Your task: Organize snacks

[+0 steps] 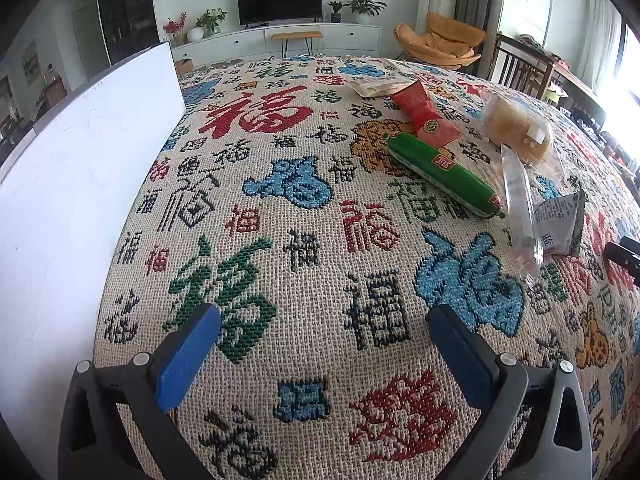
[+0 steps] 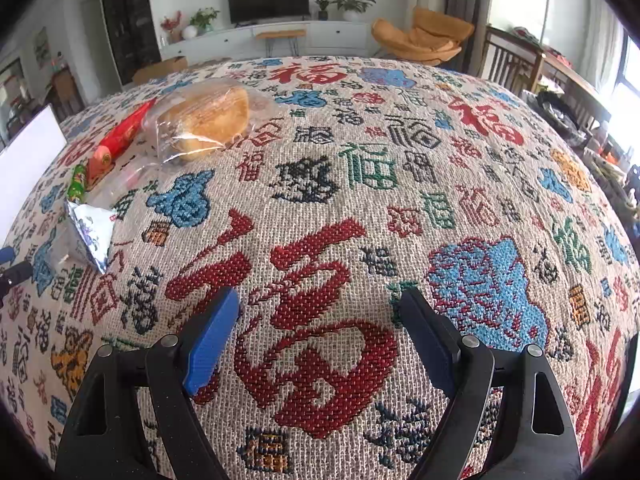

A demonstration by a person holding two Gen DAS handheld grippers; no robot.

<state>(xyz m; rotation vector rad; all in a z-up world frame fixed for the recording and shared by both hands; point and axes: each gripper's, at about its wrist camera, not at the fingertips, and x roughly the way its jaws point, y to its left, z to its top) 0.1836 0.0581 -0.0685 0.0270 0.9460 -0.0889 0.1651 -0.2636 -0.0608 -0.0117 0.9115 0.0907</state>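
Both wrist views at the outset of sorting. My left gripper (image 1: 325,334) hovers over bare woven cloth (image 1: 304,216) with its blue pads spread wide and nothing between them; my right gripper (image 2: 318,320) likewise stands released and empty.

The snacks lie in a loose cluster on the cloth, ahead and to the right in the left view: a green sausage-shaped tube (image 1: 444,174), glossy and taut; a red foil pouch (image 1: 422,114) touching its far end; a pale flat packet (image 1: 374,88) beyond that; a round bun in clear film (image 1: 516,128); a long transparent sleeve (image 1: 520,208); and a small silver sachet (image 1: 560,224) beside it. A white box wall (image 1: 80,160) rises at the left, probably the destination.

For a sound first pick I judge the green tube the best target: it is firm, and the jaws should close across its short axis near the middle. The film-wrapped bun looks soft and liable to crush; the sachet and sleeve are thin and lie flat, so the pads would have to press into the yielding weave to catch an edge.
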